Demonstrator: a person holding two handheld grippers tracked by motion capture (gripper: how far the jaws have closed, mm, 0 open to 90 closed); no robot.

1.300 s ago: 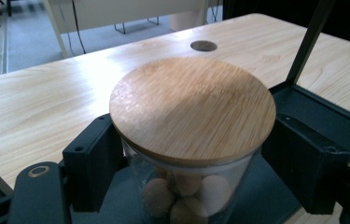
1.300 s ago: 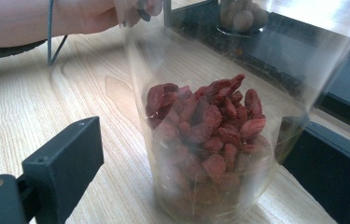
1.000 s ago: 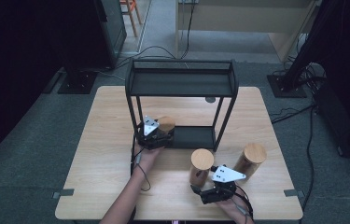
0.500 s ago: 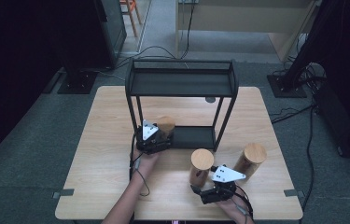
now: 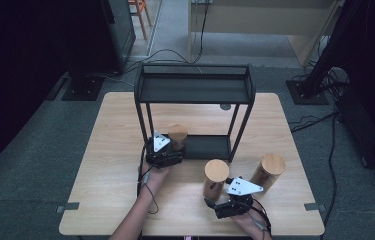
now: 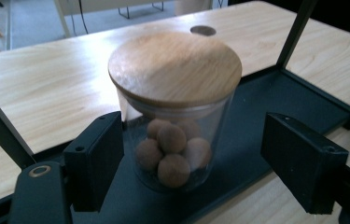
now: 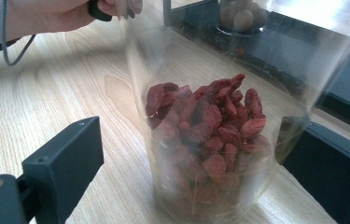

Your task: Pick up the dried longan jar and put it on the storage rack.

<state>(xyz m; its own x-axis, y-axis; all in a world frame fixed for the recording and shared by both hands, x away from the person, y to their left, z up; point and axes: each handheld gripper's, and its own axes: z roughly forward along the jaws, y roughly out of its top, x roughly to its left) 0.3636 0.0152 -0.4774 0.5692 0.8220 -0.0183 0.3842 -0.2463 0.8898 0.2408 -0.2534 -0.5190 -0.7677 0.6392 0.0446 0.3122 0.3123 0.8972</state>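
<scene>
A glass jar of brown balls (image 6: pixel 175 140) with a wooden lid (image 5: pixel 177 134) stands on the bottom tray of a black rack (image 5: pixel 195 90). My left gripper (image 6: pixel 191 140) is open around it: the left jaw sits close against the glass and the right jaw stands well off. On the table a tall jar of red berries (image 7: pixel 210 140) with a wooden lid (image 5: pixel 216 172) stands between the jaws of my right gripper (image 7: pixel 191 154), which is open, its left jaw clearly apart from the glass. In the high view my left gripper (image 5: pixel 171 146) is at the rack's front left and my right gripper (image 5: pixel 216 197) is near the front edge.
A third wooden-lidded jar (image 5: pixel 270 170) stands on the table right of the berry jar. The rack's posts (image 5: pixel 235 135) and upper shelf frame the lower tray (image 6: pixel 275 93). The person's left hand (image 7: pixel 70 14) holds its gripper beyond the berry jar. Cables lie on the floor behind.
My left gripper has drawn back a little toward the near edge while the brown-ball jar stayed on the tray. The right gripper and the other jars have not moved.
</scene>
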